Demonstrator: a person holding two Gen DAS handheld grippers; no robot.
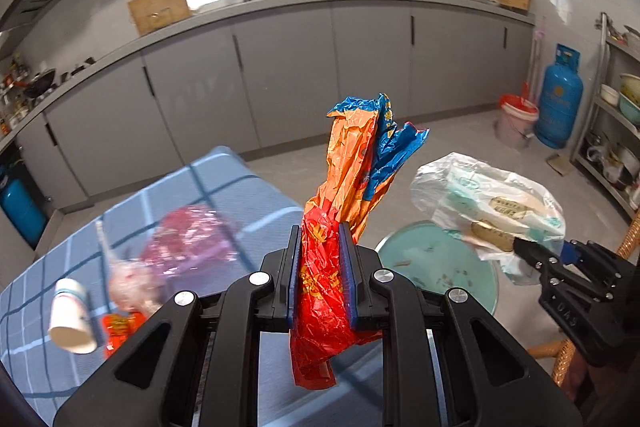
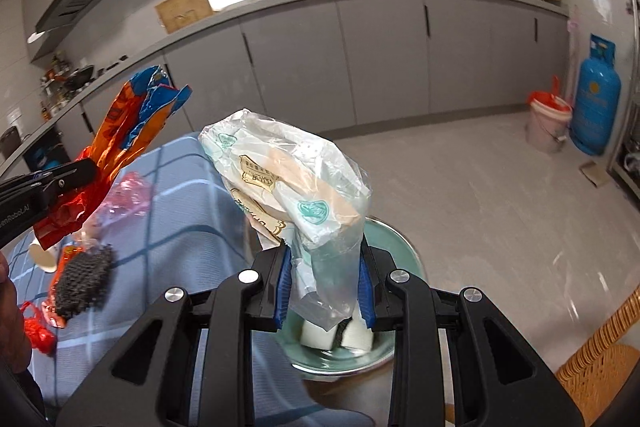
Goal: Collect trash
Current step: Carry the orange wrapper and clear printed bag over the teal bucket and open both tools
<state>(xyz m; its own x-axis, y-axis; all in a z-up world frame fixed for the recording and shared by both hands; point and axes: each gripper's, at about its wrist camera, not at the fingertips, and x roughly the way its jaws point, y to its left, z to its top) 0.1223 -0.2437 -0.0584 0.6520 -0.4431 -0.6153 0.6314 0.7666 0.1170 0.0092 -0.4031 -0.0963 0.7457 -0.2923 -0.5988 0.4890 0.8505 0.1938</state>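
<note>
My left gripper (image 1: pixel 320 267) is shut on a crumpled orange, red and blue snack wrapper (image 1: pixel 352 179), held up over the edge of the blue checked table (image 1: pixel 240 187). It also shows at the left of the right wrist view (image 2: pixel 132 123). My right gripper (image 2: pixel 325 283) is shut on a clear plastic bag with green and tan printing (image 2: pixel 288 179), held above a teal round bin (image 2: pixel 394 347). That bag (image 1: pixel 492 207) and the bin (image 1: pixel 436 263) show in the left wrist view too. White pieces (image 2: pixel 320 339) lie in the bin.
On the table lie a paper cup (image 1: pixel 72 319), a pink plastic bag (image 1: pixel 188 239), red wrappers (image 2: pixel 38 335) and a dark scrubber (image 2: pixel 84 279). A wicker chair (image 2: pixel 600 375) stands at the right. Grey cabinets (image 1: pixel 300 79), a pink bucket (image 1: pixel 516 119) and a blue gas cylinder (image 1: pixel 560 99) stand beyond.
</note>
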